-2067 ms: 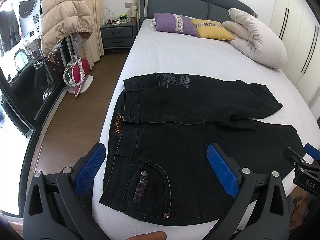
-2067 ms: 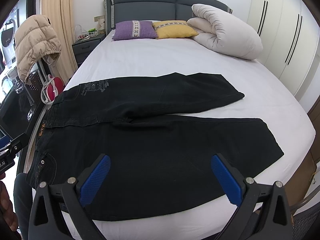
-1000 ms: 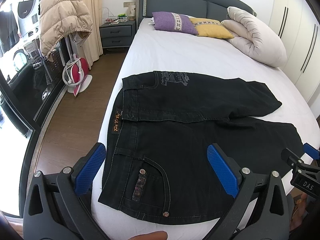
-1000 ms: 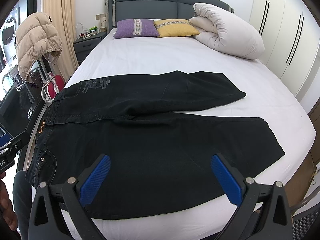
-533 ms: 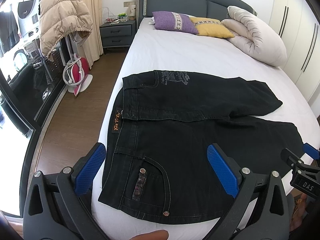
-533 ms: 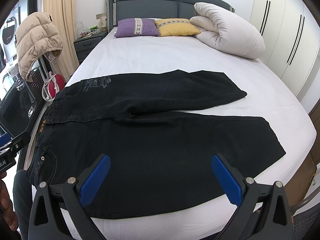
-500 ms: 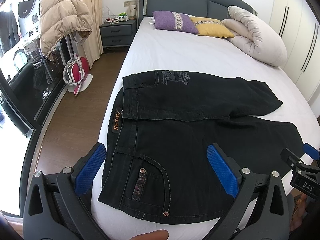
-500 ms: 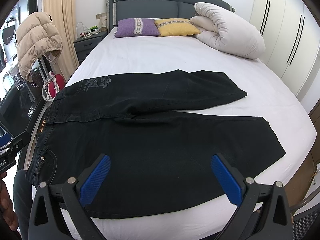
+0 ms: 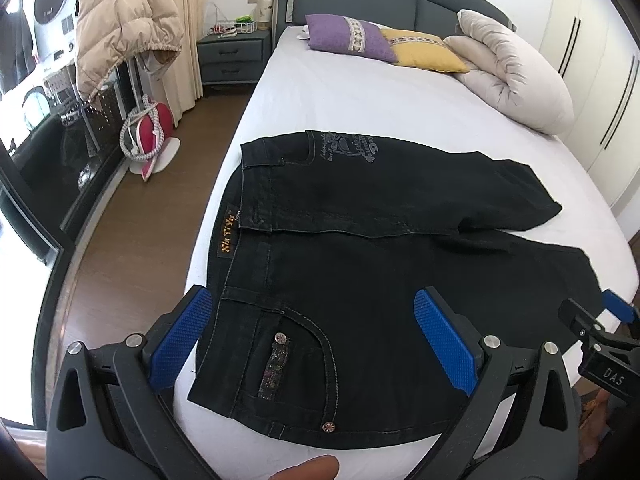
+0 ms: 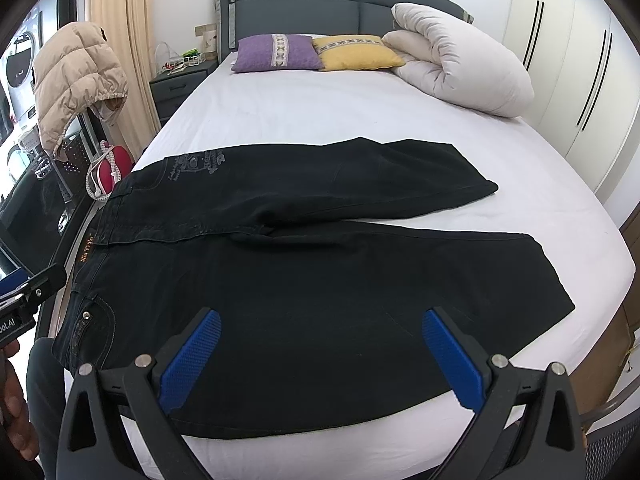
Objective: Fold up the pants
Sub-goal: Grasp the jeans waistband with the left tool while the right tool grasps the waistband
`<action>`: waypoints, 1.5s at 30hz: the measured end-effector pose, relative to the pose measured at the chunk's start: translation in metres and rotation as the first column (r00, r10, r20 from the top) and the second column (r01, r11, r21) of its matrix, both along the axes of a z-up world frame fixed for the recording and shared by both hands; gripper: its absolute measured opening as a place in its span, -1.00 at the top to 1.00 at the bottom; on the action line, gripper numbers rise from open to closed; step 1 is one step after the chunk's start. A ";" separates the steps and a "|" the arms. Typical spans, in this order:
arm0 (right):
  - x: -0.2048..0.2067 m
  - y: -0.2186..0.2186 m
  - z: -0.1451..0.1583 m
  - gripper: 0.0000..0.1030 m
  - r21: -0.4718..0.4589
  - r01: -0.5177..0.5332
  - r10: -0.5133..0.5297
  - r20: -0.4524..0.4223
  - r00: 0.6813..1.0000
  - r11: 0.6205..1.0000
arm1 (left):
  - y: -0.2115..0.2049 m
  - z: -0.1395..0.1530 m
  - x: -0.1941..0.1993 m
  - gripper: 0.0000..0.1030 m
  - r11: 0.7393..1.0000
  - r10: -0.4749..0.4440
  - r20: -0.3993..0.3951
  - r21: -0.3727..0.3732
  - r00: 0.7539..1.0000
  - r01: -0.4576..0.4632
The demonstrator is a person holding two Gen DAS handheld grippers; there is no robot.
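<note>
Black jeans (image 9: 360,264) lie flat on the white bed, waistband to the left, both legs spread to the right; they also show in the right wrist view (image 10: 320,264). My left gripper (image 9: 316,336) is open and empty above the hip pocket near the waistband. My right gripper (image 10: 320,352) is open and empty above the near leg's thigh. The right gripper's tip (image 9: 600,320) shows at the right edge of the left wrist view. The left gripper's body (image 10: 24,300) shows at the left edge of the right wrist view.
White bed (image 10: 320,112) with purple pillow (image 10: 276,54), yellow pillow (image 10: 356,54) and rolled duvet (image 10: 460,72) at the head. Grey nightstand (image 9: 232,60), beige jacket (image 9: 124,20) on a rack and wood floor (image 9: 132,240) lie left. White wardrobes (image 10: 580,60) stand right.
Both grippers have eased slightly closer over the jeans; the view shifted a little. The jeans have not moved and both grippers stay open.
</note>
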State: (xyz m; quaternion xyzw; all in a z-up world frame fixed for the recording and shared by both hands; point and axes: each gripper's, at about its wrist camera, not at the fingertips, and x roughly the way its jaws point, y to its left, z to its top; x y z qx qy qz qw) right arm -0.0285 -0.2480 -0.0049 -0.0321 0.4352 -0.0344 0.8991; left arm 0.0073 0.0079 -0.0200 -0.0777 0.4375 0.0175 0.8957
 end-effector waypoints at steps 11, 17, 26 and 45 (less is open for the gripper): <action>0.018 -0.003 -0.002 -1.00 0.049 -0.054 0.055 -0.024 0.998 0.997 | 0.004 -0.020 0.045 -1.00 0.989 -0.149 -0.005 0.007 0.989 0.149; 0.040 -0.005 0.001 -1.00 0.082 -0.125 0.126 -0.017 0.992 0.989 | -0.002 -0.008 0.080 -1.00 0.972 -0.231 0.092 0.055 0.969 0.226; 0.104 -0.017 0.004 -0.92 0.112 -0.393 0.396 -0.009 0.918 0.913 | 0.027 -0.017 0.244 -1.00 0.955 -0.276 -0.056 0.101 0.960 0.280; 0.199 -0.028 -0.043 -0.25 0.241 -0.593 0.626 -0.090 0.775 0.768 | 0.037 -0.144 0.427 -0.71 0.819 -0.539 -0.372 -0.020 0.756 0.574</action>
